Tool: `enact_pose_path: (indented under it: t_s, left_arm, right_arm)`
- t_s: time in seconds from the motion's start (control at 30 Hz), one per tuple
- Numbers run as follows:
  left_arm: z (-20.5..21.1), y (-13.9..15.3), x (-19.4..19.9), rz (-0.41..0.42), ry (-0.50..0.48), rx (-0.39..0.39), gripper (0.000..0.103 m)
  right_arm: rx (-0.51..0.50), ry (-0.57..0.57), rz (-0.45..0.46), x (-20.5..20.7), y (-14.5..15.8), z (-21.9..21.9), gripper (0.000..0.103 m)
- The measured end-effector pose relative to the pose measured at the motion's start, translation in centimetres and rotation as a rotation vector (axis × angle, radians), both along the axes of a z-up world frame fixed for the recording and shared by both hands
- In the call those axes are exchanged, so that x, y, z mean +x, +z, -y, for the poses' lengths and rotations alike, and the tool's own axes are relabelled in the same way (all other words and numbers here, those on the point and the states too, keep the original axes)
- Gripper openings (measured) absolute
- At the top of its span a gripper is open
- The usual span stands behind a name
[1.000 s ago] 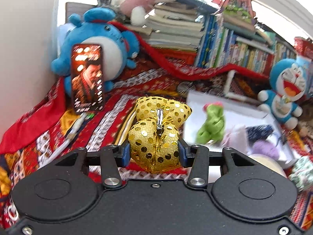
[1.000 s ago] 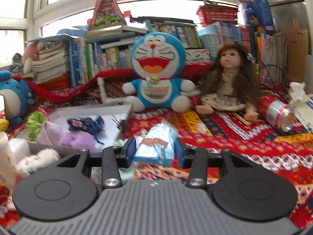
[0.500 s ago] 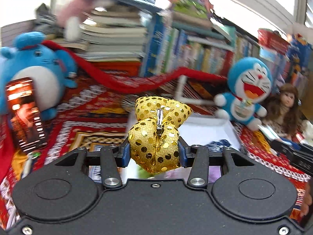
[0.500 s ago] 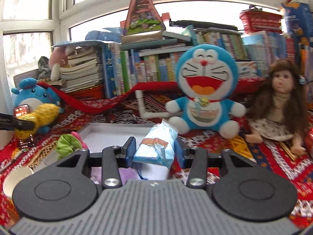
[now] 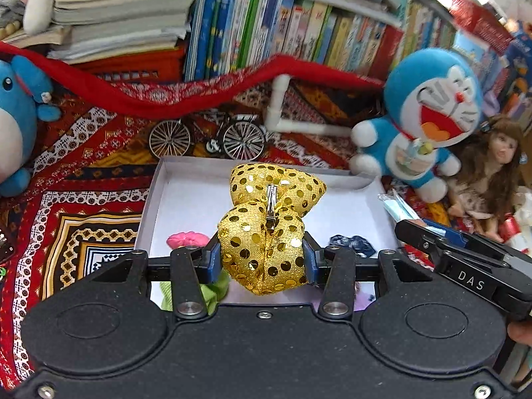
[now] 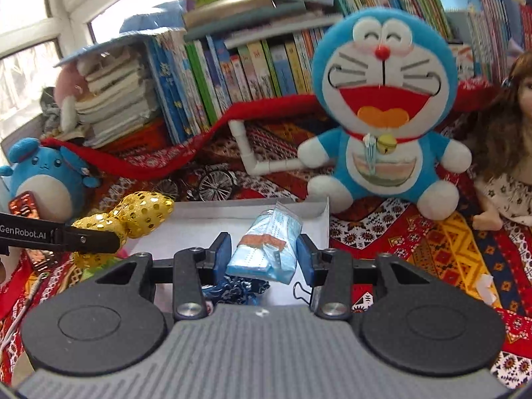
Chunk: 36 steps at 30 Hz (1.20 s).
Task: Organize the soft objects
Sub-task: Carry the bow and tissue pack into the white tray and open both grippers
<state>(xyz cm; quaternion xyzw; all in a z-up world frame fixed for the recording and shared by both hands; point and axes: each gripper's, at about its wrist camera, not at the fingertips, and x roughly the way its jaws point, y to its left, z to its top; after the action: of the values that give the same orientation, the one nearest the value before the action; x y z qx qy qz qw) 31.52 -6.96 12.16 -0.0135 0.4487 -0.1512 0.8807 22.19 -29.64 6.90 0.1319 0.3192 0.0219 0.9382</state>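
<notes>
- My left gripper (image 5: 262,256) is clamped on a gold sequin bow (image 5: 269,229), held above the white box (image 5: 156,196).
- My right gripper (image 6: 262,256) grips a pale blue packet (image 6: 266,249) over the same box's right side.
- The box holds a pink item (image 5: 186,240), a green item (image 5: 216,294) and a dark blue item (image 5: 352,244).

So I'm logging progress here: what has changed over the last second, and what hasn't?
Both grippers swung in over the white box: the left gripper carried the gold sequin bow away from the phone side, and the right gripper brought the blue packet over from the patterned cloth. Nothing was gripped or released. Both grips, and the items already in the box, stayed as they were.
</notes>
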Motion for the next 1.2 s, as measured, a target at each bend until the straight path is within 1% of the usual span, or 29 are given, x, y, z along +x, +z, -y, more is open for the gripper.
enact_pose_path:
  t_s: [0.13,0.23,0.33,0.7,0.9,1.13,1.2]
  left_arm:
    - [1.4,-1.4,1.4,-0.044,0.008,0.032,0.044]
    - [1.7,-2.4,2.3,-0.088,0.017,0.022,0.044]
    - [2.0,-3.1,2.8,-0.117,0.024,0.006,0.044]
    - [2.8,-5.0,3.5,-0.146,0.026,0.028,0.046]
    - [2.8,-5.5,3.5,-0.154,0.028,0.026,0.048]
    - [2.9,-5.5,3.1,-0.148,0.02,0.028,0.055]
    - [2.9,-5.4,3.0,-0.149,0.017,0.028,0.057]
  right_arm:
    - [0.008,-0.014,-0.039,1.8,-1.2,0.1,0.048]
    - [0.03,-0.014,-0.066,2.7,-1.9,0.2,0.048]
    - [0.03,-0.015,-0.08,3.3,-2.4,0.1,0.049]
    - [0.066,-0.02,-0.113,4.1,-3.9,0.4,0.05]
    - [0.055,-0.016,-0.111,4.1,-4.1,0.1,0.051]
    - [0.064,-0.007,-0.107,3.8,-3.9,-0.2,0.052]
    - [0.063,-0.004,-0.107,3.7,-3.9,-0.3,0.053]
